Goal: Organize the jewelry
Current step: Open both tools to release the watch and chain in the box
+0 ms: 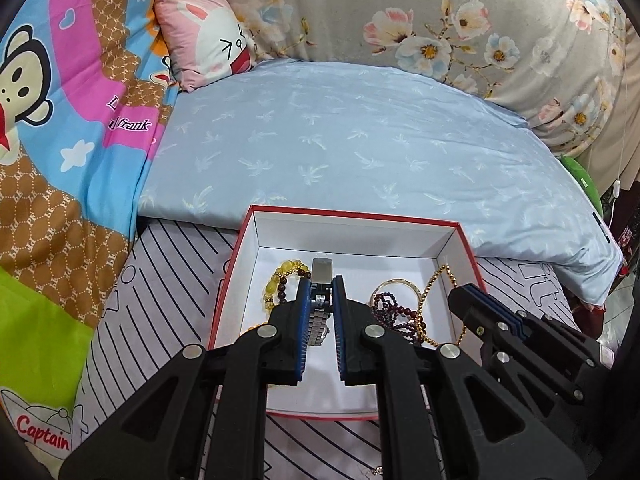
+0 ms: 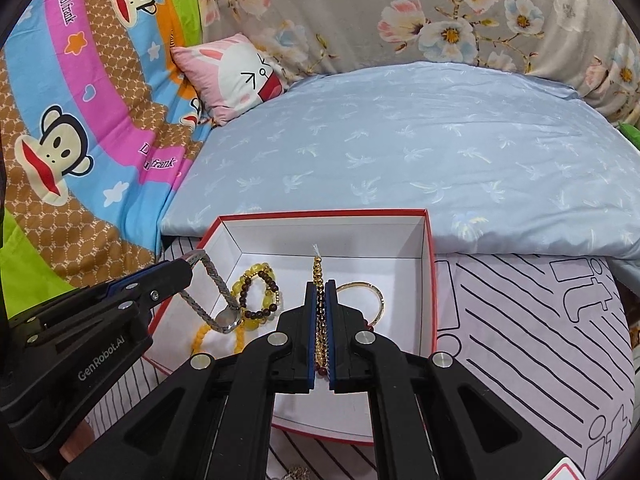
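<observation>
Grippers hang over the red box [image 1: 466, 248]: left gripper [image 1: 321, 300] clenches a metal watch [image 1: 320, 312], right gripper [image 2: 320, 308] pinches a gold bead string [image 2: 317, 268] above the bracelets [image 2: 256, 296]

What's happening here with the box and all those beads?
A person is tidying jewelry into a red-rimmed box on a bed, with a clamp tool in each hand. The left tool is shut on a silver watch, the right tool on a gold bead strand bunched with dark red beads. Both hang over the box, which already holds yellow bead bracelets and a gold bangle.
</observation>
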Available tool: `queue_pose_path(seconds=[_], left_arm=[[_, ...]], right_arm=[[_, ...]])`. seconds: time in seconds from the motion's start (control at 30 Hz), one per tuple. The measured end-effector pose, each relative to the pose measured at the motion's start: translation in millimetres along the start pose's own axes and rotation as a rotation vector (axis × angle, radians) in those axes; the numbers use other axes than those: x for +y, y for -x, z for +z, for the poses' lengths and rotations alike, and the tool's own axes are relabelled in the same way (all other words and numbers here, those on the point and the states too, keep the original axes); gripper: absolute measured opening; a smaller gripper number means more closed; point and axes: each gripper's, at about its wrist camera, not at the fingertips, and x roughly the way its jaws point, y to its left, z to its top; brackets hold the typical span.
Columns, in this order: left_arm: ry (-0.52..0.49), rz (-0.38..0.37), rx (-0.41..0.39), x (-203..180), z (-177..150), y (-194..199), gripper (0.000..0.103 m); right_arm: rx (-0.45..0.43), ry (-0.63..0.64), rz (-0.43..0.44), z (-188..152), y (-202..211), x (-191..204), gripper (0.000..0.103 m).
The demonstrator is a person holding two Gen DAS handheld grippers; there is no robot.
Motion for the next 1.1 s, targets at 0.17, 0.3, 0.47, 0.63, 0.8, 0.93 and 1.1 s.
queue_pose_path(seconds=[0.17, 0.3, 0.47, 0.63, 0.8, 0.93, 1.1], left_arm=[[-0.008, 0.006, 0.010, -1, 1, -13, 0.011], [-0.002, 0.005, 0.018, 0, 2, -19, 0.011], [-0.001, 0.022, 0.012, 0, 1, -24, 0.011], [-0.004, 0.036, 0.001, 0, 2, -22, 0.011], [0.000, 0.033, 0.005, 1, 0, -19, 0.011], [0.002, 0.034, 0.002, 2, -1, -14, 0.011], [0.004, 0.034, -0.001, 3, -4, -5, 0.011]], right_arm=[[0.010, 0.002, -0.004, 0, -8, 0, 0.004], [0.016, 0.009, -0.007, -1, -14, 2, 0.004], [0.021, 0.013, -0.009, -2, -19, 4, 0.010], [0.010, 0.011, -0.021, -4, -17, 5, 0.032], [0.009, 0.029, -0.031, -6, -12, 10, 0.032], [0.005, 0.028, -0.030, -8, -7, 12, 0.032], [-0.004, 0.023, -0.033, -8, 2, 11, 0.032]])
